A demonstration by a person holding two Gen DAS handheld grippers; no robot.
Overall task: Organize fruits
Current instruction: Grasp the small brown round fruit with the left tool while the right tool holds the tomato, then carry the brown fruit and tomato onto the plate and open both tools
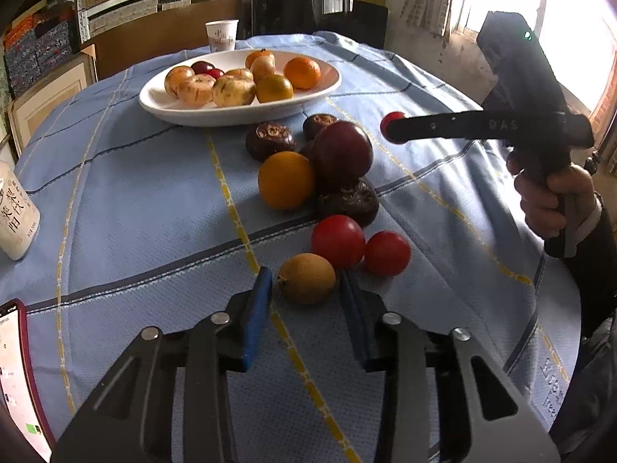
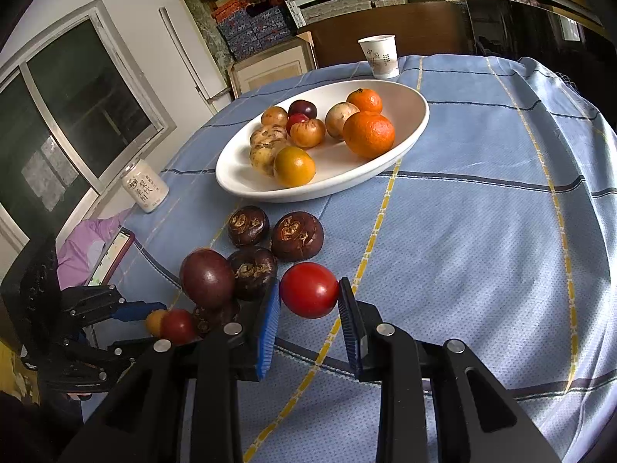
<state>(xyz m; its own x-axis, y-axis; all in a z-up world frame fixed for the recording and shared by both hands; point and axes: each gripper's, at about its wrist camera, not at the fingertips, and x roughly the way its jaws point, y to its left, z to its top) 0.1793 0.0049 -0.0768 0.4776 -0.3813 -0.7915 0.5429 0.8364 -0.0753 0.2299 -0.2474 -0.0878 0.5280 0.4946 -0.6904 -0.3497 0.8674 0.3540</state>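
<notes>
The left gripper (image 1: 306, 281) sits low over the blue checked tablecloth (image 1: 135, 200), its blue pads closed around a small yellow-brown fruit (image 1: 306, 278) at the near end of the loose pile; the right pad touches the fruit, and the left one is at its edge, so the fruit is pinched between them. Just beyond it lie two red cherry tomatoes (image 1: 338, 241), touching each other.

Further along the pile are an orange citrus fruit (image 1: 286, 179), a dark purple round fruit (image 1: 343, 154) resting against it, and several dark brown water chestnuts (image 1: 270, 141).

The right gripper (image 2: 309, 296) is lifted clear of the cloth and clamps a red tomato (image 2: 309, 290) between its two blue pads. In the left wrist view a hand (image 1: 551, 200) grips its handle, and the red fruit shows at the finger ends.

Behind the pile stands a white oval dish (image 2: 416, 123) already holding oranges, pale mottled round fruits and a couple of dark red ones. A paper cup (image 2: 380, 56) stands behind the dish, a white bottle (image 2: 144, 187) near the table's left edge, and a phone (image 1: 19, 378) lies at the near left corner.
</notes>
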